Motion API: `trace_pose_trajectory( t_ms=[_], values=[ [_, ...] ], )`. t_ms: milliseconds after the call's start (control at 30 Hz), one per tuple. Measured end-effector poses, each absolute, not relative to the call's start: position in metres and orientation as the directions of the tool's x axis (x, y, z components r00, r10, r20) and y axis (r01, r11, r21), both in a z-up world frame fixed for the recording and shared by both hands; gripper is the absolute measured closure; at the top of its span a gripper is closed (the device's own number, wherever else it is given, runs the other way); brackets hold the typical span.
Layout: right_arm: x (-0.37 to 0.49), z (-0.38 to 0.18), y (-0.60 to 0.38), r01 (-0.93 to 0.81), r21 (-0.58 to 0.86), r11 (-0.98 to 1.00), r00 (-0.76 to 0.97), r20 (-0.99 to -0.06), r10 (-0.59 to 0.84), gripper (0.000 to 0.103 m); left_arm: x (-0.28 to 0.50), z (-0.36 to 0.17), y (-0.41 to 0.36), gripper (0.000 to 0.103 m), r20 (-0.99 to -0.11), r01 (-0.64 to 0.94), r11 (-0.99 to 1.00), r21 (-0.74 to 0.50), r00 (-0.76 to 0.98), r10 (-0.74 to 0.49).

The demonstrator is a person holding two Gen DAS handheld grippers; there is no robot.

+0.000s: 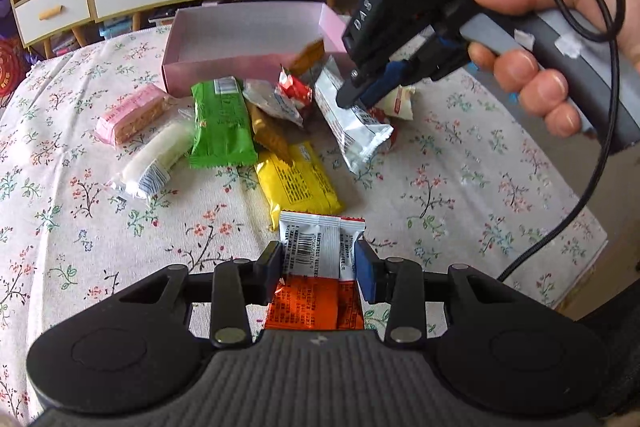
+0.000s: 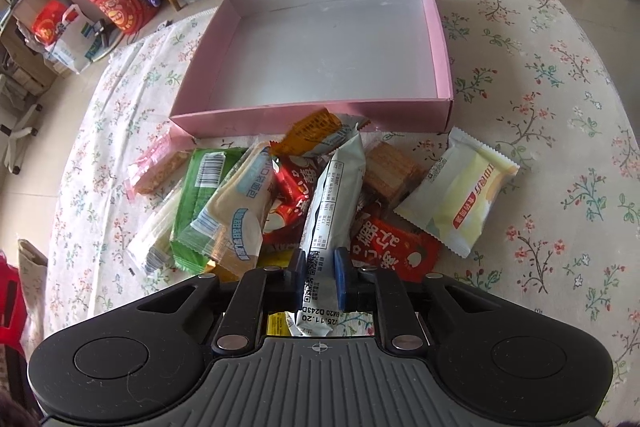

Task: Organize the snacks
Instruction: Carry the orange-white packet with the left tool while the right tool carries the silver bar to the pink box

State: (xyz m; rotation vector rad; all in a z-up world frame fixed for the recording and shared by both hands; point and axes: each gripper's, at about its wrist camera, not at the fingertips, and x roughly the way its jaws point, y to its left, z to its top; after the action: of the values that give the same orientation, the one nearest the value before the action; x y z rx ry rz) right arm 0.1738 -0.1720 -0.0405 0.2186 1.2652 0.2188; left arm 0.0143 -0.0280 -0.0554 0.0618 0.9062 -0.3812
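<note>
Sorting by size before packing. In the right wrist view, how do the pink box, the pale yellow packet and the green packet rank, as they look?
1. pink box
2. pale yellow packet
3. green packet, though half-covered, so unsure against the yellow.

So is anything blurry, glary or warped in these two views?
Left wrist view: orange packet by the pink box is motion-blurred; cabinet lines bow from fisheye. Right wrist view: mostly sharp, soft glare on the box floor, table edges curve strongly.

One pink box (image 2: 434,27), about twelve snack packets (image 2: 456,203), two grippers (image 1: 320,259)
</note>
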Motion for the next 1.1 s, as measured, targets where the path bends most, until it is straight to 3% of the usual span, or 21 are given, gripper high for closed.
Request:
trace_pose_trajectory(
  t_ms=[433, 800, 1033, 1100],
  values=[
    [0.162, -0.013, -0.195, -0.014, 0.338, 0.941, 0.318, -0.891, 0.324, 0.092, 0.026, -0.024, -0.016, 0.067, -0.706, 0.313, 0.939, -0.144, 0.632, -0.319],
    [0.158, 0.004, -0.195, -0.049, 0.34, 0.939, 0.357, -0.872, 0.335, 0.103, 0.036, -0.021, -0.008, 0.067, -0.694, 0.288, 0.943, -0.169, 0.645, -0.321],
    [0.157, 0.007, -0.184, -0.15, 0.269, 0.951, 0.39, -0.868, 0.307, 0.103, 0.037, -0.016, -0.003, 0.067, -0.682, 0.272, 0.944, -0.185, 0.657, -0.323],
    [0.159, -0.011, -0.173, -0.25, 0.196, 0.948, 0.336, -0.901, 0.275, 0.088, 0.038, -0.016, -0.001, 0.067, -0.685, 0.266, 0.945, -0.189, 0.654, -0.321]
  ],
)
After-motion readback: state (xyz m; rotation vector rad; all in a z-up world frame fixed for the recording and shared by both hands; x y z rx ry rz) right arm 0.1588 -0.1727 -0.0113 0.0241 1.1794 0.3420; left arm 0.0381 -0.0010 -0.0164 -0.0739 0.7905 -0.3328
